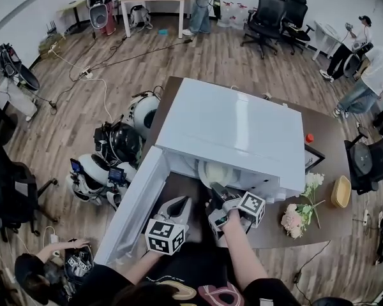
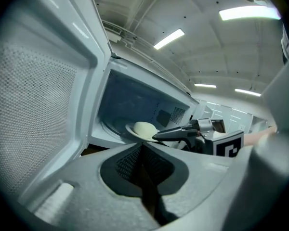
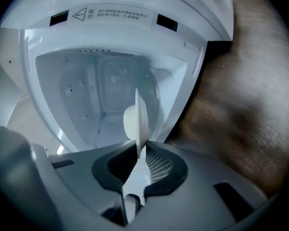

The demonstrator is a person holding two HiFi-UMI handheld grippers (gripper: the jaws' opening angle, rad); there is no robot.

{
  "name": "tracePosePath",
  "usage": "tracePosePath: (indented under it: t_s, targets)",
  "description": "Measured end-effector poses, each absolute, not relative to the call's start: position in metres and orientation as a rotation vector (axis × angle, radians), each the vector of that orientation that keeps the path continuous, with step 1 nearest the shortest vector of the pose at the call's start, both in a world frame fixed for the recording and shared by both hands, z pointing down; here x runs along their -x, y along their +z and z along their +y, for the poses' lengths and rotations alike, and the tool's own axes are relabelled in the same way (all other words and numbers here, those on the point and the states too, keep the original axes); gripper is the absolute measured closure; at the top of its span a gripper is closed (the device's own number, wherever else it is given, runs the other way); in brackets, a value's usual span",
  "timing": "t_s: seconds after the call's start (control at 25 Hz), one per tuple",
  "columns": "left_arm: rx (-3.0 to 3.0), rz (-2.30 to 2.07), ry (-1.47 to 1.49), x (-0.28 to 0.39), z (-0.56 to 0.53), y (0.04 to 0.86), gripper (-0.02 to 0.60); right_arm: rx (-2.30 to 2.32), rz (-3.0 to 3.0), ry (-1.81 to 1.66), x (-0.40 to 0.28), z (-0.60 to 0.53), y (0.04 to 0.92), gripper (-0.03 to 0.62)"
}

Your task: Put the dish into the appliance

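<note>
A white microwave (image 1: pixel 236 129) stands on a brown table with its door (image 1: pixel 137 203) swung open to the left. My right gripper (image 1: pixel 220 199) is shut on the rim of a white dish (image 1: pixel 216 173), holding it in the mouth of the cavity. In the right gripper view the dish (image 3: pixel 137 119) shows edge-on between the pads of my right gripper (image 3: pixel 140 150), with the white cavity (image 3: pixel 101 95) behind it. My left gripper (image 1: pixel 179 210) is shut and holds nothing, just inside the open door. From its view, the dish (image 2: pixel 144 129) and the right gripper (image 2: pixel 156 136) sit at the cavity's opening.
On the table right of the microwave are a bunch of flowers (image 1: pixel 300 215), a wooden bowl (image 1: pixel 340 192) and a small red object (image 1: pixel 309 138). Equipment (image 1: pixel 115 152) and cables lie on the floor to the left. People (image 1: pixel 370 81) stand at the far right.
</note>
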State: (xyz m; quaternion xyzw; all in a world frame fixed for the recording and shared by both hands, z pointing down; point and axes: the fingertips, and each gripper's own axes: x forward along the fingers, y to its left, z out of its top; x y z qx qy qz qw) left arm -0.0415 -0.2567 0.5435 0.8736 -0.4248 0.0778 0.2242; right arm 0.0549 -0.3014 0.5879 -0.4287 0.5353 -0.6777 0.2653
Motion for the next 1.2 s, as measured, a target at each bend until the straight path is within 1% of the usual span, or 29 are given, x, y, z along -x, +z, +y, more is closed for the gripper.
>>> tracePosePath:
  t_s: [0.2,0.32,0.68,1.0,1.2]
  targets:
    - [-2.419,-1.160,0.233,0.038,-0.257,0.547,0.572,1.277,1.555,-1.815,-0.055,-0.311,0.595,0.530]
    - [-2.425,-1.161,0.260,0.039,-0.259,0.551,0.572,1.274,1.580,-1.794,-0.054,-0.318,0.594,0.528]
    - [-2.447,-1.145,0.295,0.038,-0.261,0.550,0.572,1.337,1.801,-1.693,-0.048,-0.345,0.583,0.483]
    - [-2.434,-1.150,0.300,0.040,-0.264,0.553,0.572,1.488,2.090,-1.520,-0.046,-0.358,0.580,0.454]
    - [-2.425,-1.160,0.298,0.041,-0.265,0.554,0.572,1.714,2.342,-1.339,-0.046,-0.359,0.584,0.450]
